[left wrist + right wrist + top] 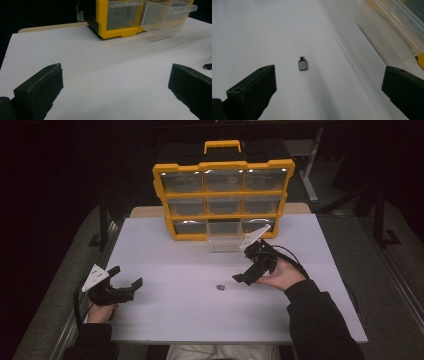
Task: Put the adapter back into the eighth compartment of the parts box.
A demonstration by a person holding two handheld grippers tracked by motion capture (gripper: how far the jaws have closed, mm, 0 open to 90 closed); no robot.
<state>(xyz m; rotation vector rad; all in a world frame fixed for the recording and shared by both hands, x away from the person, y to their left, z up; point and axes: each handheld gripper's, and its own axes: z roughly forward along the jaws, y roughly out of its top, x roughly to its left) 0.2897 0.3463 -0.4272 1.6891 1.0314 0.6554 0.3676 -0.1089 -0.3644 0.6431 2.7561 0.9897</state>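
Observation:
A small black part with a grey face (220, 287) (303, 65) lies flat on the white table (175, 315), in front of a yellow organizer (223, 195) with clear drawers. Its bottom middle drawer (223, 236) (392, 32) is pulled out. My right gripper (246, 270) (329, 92) hovers open just right of the part, jaws wide and pointed down at it, nothing between them. My left gripper (126, 276) (115, 95) rests open near the table's left front, also holding nothing. In the left gripper view the part (207, 66) sits at the far right edge, beyond the right jaw.
The organizer (117, 32) stands upright at the table's back centre, with its pulled-out drawer (167, 17) overhanging the table. A pale wooden board (50, 26) shows behind the white sheet. Dark floor and metal frame legs surround the table.

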